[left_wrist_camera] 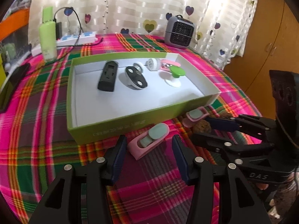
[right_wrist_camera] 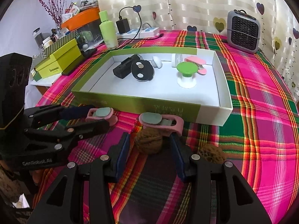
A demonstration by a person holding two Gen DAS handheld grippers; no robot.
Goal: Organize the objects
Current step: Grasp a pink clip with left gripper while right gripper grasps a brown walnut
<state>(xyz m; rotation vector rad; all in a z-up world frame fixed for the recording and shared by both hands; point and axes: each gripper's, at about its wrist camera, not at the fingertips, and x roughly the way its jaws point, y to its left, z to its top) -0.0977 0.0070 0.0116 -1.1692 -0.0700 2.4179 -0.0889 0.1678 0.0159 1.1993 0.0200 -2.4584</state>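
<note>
Left fingers: I see my left gripper (left_wrist_camera: 148, 143) with its jaws spread, pinching nothing; the blue pads (left_wrist_camera: 119, 154) stand either side of the near end of a pink clip (left_wrist_camera: 149, 138) without pressing on it.
Right fingers: my right gripper (right_wrist_camera: 149, 141) is likewise spread and empty, a walnut (right_wrist_camera: 148, 141) sitting between its pads (right_wrist_camera: 124, 149), apart from both.
Left target: the pink clip lies flat on the plaid cloth (left_wrist_camera: 46, 112), just beside the near wall of the green box (left_wrist_camera: 119, 127).
Right targets: a second pink clip (right_wrist_camera: 160, 122) lies just beyond the walnut, against the box's near wall; another walnut (right_wrist_camera: 212, 153) sits to the right of my fingers.
Clip handling: I judge it light, stiff plastic, smooth-sided; I would grip across the long pink flanks, not the grey-green pad on top.
Walnut handling: light, hard, rough shell, likely to roll; I would take it across its widest middle.
Box: open, white inside, already holding a black case (left_wrist_camera: 107, 76), a green-topped stand (left_wrist_camera: 174, 74) and other small pieces at its far end.
</note>
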